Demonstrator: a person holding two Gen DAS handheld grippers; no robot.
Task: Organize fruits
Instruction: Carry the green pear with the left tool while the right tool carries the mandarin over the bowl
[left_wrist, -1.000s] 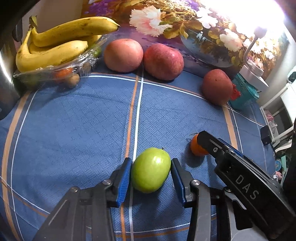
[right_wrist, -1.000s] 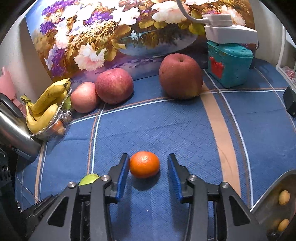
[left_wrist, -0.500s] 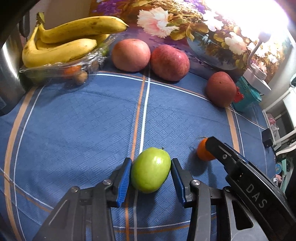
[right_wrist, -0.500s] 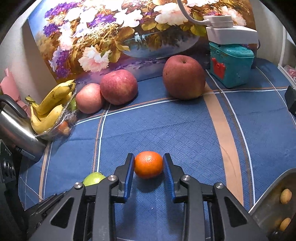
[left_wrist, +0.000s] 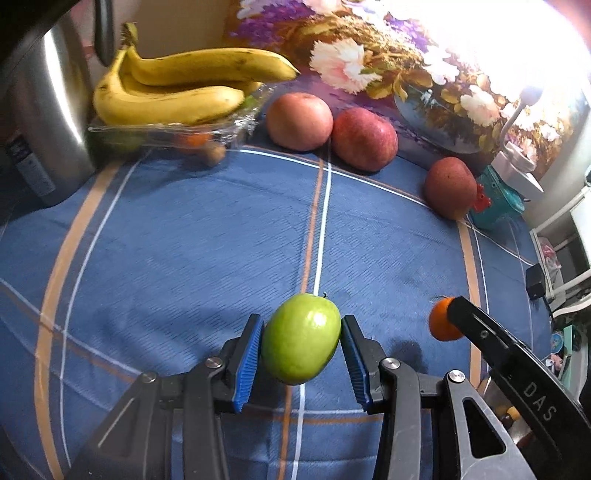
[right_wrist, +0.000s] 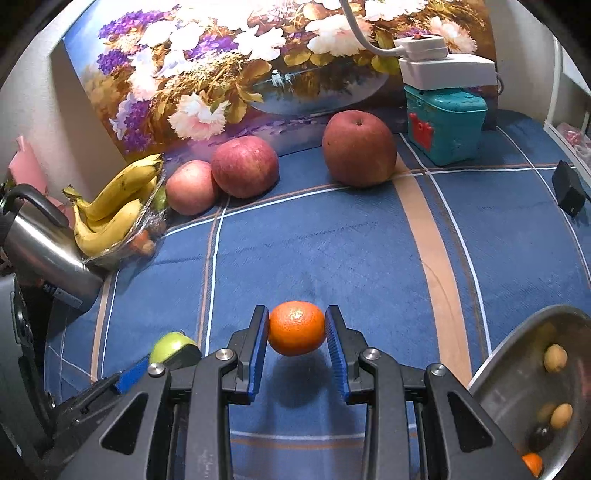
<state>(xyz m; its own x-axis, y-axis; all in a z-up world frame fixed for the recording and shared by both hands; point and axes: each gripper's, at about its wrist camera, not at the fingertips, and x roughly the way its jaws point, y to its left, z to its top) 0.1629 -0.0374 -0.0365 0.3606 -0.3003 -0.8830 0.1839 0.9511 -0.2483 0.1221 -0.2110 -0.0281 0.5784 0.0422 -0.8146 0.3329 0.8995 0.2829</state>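
My left gripper (left_wrist: 301, 345) is shut on a green apple (left_wrist: 301, 338), which hangs a little above the blue checked cloth. My right gripper (right_wrist: 296, 328) is shut on a small orange (right_wrist: 296, 328), lifted off the cloth with its shadow beneath. In the left wrist view the orange (left_wrist: 441, 319) peeks out beside the right gripper's black body at the right. In the right wrist view the green apple (right_wrist: 168, 347) shows at the lower left. Three red apples (right_wrist: 243, 166) (right_wrist: 190, 192) (right_wrist: 358, 147) rest at the back by the flower picture.
A clear tray with bananas (left_wrist: 177, 92) sits at the back left beside a steel kettle (left_wrist: 44, 122). A teal box (right_wrist: 445, 123) carrying a white power strip stands at the back right. A metal bowl (right_wrist: 517, 343) with small fruits is at the lower right. A black adapter (right_wrist: 569, 190) lies far right.
The right gripper's jaws closed onto the orange and raised it off the cloth. The left gripper rose with the green apple, and the view shifted toward the bananas and kettle.
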